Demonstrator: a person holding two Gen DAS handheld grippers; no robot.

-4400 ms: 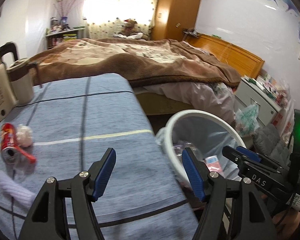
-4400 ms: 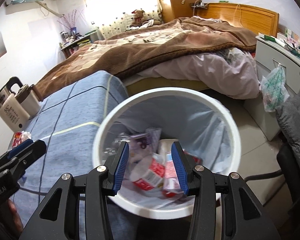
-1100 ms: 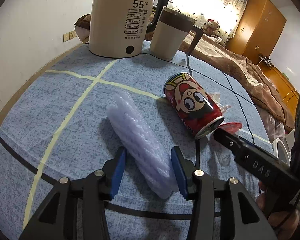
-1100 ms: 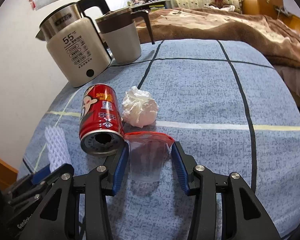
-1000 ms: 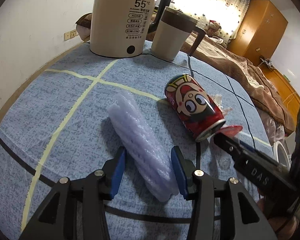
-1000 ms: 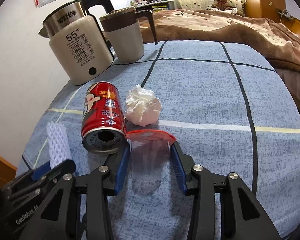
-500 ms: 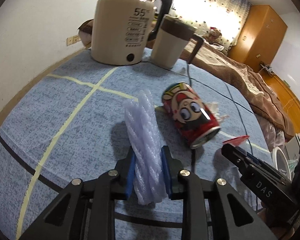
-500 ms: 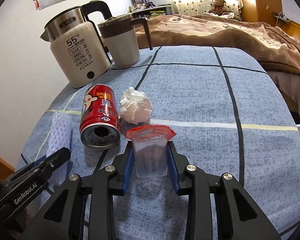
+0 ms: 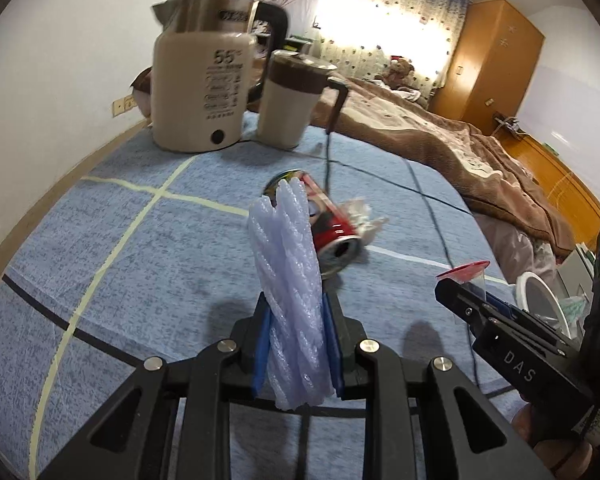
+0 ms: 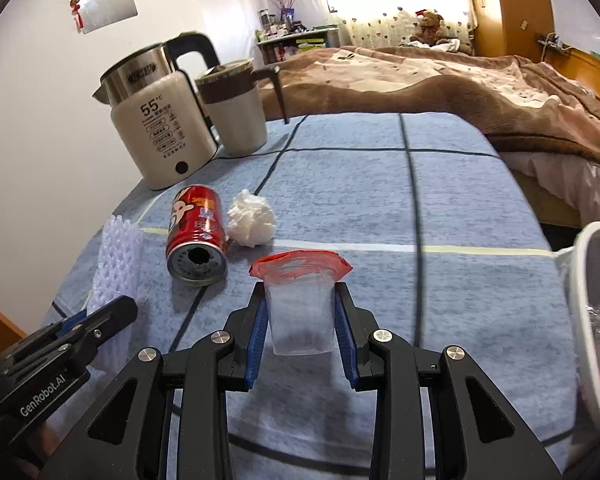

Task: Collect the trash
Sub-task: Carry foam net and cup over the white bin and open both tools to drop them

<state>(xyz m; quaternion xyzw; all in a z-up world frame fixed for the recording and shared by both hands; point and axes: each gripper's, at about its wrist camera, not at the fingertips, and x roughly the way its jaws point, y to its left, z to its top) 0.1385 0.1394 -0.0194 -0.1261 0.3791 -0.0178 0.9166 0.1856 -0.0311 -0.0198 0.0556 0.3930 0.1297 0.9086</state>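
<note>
Foam netting (image 9: 290,280), pale lilac and ribbed, now stands upright between the blue pads of the left tongs (image 9: 298,344), which have just closed and are clamped tight on it; a second ago it lay flat on the blue cloth with the pads apart on either side. It looks lifted clear of the cloth. The right tongs (image 10: 300,324) are likewise pressed on a clear plastic cup (image 10: 300,312) with a torn red foil lid, which a second ago lay on the cloth inside the open pads and is now raised off it. So both pieces of trash are picked up, and the carry to the bin (image 10: 592,320), whose white rim shows at the right edge of the right view with rubbish already inside, is probably the next step.

Left behind on the table (image 10: 380,184) are a red drink can (image 10: 196,236) on its side, with a cartoon face and Chinese characters too small to read, and a crumpled white tissue (image 10: 252,220) touching it. Behind them stand a cream kettle (image 10: 160,132) marked "55°C", with smaller unreadable print, and a lidded jug (image 10: 236,108). The tong bodies read "GenRobot.AI" and "DAS".
</note>
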